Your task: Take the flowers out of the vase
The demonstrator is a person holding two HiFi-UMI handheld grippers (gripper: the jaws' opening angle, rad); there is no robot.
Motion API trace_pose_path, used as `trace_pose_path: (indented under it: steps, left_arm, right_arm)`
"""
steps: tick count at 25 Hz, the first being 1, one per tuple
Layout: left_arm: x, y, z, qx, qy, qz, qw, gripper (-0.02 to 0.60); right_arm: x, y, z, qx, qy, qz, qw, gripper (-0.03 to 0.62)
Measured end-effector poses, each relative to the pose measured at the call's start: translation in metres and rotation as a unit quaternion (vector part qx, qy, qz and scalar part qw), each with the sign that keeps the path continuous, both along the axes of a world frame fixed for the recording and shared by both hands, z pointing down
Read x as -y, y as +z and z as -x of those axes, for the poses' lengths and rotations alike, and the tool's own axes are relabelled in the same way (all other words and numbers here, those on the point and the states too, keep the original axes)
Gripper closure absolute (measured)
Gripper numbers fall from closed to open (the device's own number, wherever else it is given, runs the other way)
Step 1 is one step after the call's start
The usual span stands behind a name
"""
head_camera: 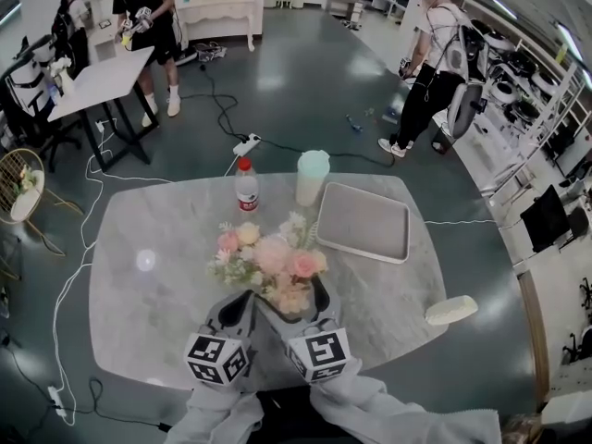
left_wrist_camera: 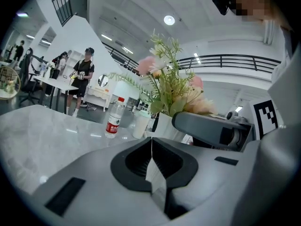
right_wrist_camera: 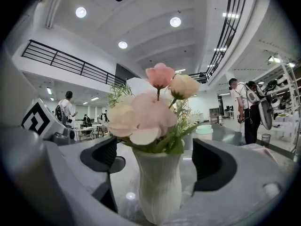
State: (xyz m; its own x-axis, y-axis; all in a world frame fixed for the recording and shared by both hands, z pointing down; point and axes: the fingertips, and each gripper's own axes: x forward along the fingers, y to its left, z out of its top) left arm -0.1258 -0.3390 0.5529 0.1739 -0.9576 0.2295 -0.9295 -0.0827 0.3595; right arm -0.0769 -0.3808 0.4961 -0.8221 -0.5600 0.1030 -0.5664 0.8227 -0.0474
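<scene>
- Right gripper (right_wrist_camera: 160, 161): one. Its jaws stand wide apart, one on each side of the vase, with a gap showing at either pad; nothing is clamped.
- Left gripper (left_wrist_camera: 151, 145): one. Its jaws are pressed together with nothing between them. It lies just left of the right gripper and the vase.
- Vase (right_wrist_camera: 160, 187): one, white and ribbed, narrowing at the neck. It stands upright on the tabletop with its long axis vertical and its mouth up, near the table edge closest to the person.
- Flowers (right_wrist_camera: 146, 114): one bunch, all in the vase. The stems rise from the mouth, with pink and cream blooms and green sprigs on top; the bloom count is not certain.
- Water bottle (head_camera: 246, 188): one, clear plastic with a red cap and red label, upright beyond the bunch.
- Cup (head_camera: 313, 176): one, pale with a mint-green lid, upright just right of the bottle.
- Tray (head_camera: 363, 222): one, grey and rectangular, lying flat to the right of the flowers.
- Pale oblong thing (head_camera: 451, 309): one, at the table's right edge; its kind cannot be told.
- Table (head_camera: 148, 303): one, with a pale grey marbled top and rounded corners.
- Floor (head_camera: 305, 91): dark, glossy grey-green, crossed by cables and one power strip (head_camera: 245, 144).
- Room: a large hall holding a white table (head_camera: 97, 77) at the far left, shelving at the right, round ceiling lights and a railed balcony; three persons stand or sit in the head view.
</scene>
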Motion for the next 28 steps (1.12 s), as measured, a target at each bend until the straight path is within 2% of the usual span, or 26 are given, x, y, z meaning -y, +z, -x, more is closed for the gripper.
trace_pose_path:
  steps: [12, 19, 21, 28]
  left_arm:
    - [0.017, -0.02, 0.002, 0.011, 0.008, -0.025, 0.9996, 0.578]
    - [0.016, -0.019, 0.001, 0.014, 0.01, -0.024, 0.9996, 0.578]
    - [0.015, -0.018, -0.001, 0.013, 0.01, -0.023, 0.9996, 0.578]
    - [0.013, -0.018, -0.001, 0.014, 0.011, -0.026, 0.9995, 0.578]
  right_arm:
    - [0.004, -0.016, 0.003, 0.008, 0.012, -0.04, 0.999, 0.095]
    - [0.002, -0.018, 0.002, 0.015, 0.012, -0.044, 0.999, 0.1]
    - [0.0, -0.02, 0.001, 0.017, 0.013, -0.048, 0.999, 0.165]
    - [-0.007, -0.023, 0.001, 0.018, 0.012, -0.054, 0.998, 0.25]
